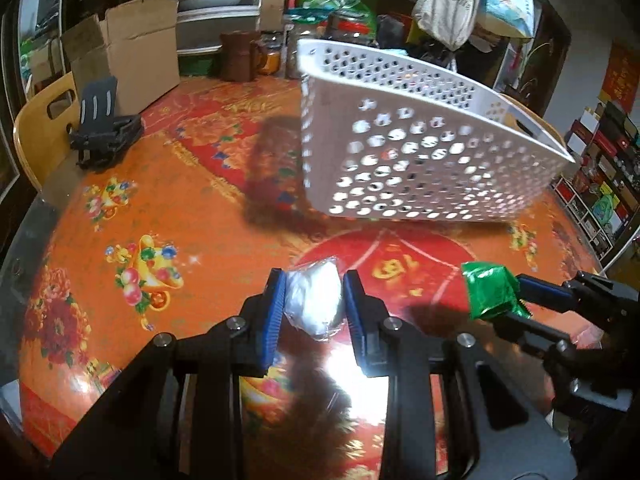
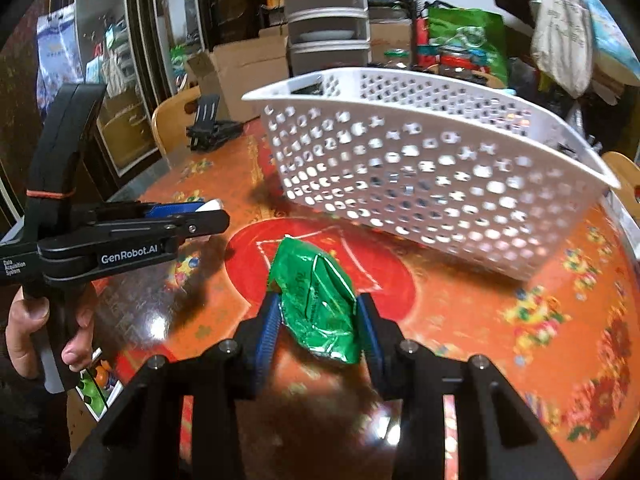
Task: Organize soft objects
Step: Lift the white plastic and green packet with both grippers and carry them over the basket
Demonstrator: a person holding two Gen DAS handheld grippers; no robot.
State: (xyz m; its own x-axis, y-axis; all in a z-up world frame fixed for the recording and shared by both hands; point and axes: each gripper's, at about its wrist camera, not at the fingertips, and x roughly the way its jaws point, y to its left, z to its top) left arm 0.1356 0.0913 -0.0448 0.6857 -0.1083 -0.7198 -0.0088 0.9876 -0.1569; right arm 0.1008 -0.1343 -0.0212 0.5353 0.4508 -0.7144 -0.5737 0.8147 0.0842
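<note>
Left wrist view first: our left gripper (image 1: 314, 304) is clamped on a white plastic-wrapped soft pack (image 1: 314, 300), blue pads pressing both sides, and it's up off the table (image 1: 160, 208). Over at the right edge of the view the right gripper (image 1: 516, 300) has a green foil packet (image 1: 490, 292) pinched at its tip. The white perforated basket (image 1: 400, 152) sits further back toward the far right side of the table, well apart from both packs. Through the holes we can't really tell what's inside, just a few dark and shiny bits, too blurry imo.

Right wrist view: right gripper (image 2: 316, 316) jaws are narrow and holding the green foil packet (image 2: 316, 304), which bulges out above and below the pads. Basket (image 2: 432, 168) is ahead and to the right, rim tilted our way bc of the fisheye, contents not readable here either. The left gripper (image 2: 208, 212) shows at the left w/ a hand (image 2: 28, 320) on its handle and a sliver of white at the tip.

Step in hand, as we read it: carry both packs over the near rim and drop them in. Tips: lift clear of the rim first, keep the squeeze light so the foil doesn't crumple, go one at a time so the grippers don't bump, and open only once the pack is over the inside.
</note>
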